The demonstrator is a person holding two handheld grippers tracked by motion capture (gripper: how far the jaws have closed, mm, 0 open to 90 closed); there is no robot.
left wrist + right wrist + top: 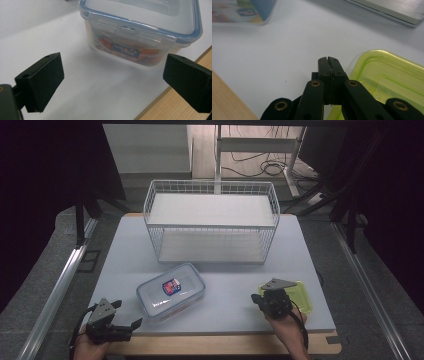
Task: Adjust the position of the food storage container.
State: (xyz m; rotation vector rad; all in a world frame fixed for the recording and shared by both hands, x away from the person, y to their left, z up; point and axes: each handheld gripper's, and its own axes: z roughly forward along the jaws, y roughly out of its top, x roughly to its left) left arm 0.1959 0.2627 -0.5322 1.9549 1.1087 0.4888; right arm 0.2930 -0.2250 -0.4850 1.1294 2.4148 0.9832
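High cam overhead, tongs cams close, low

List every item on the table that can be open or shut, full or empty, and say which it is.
Clear container: lid on, side clip down, printed packet inside.
Green container: lid on, nothing visible inside.
Wire rack: upright, both shelves bare.
Left gripper: open, nothing between its jaws, pointed at the clear container.
Right gripper: shut, holding nothing, beside the green container.
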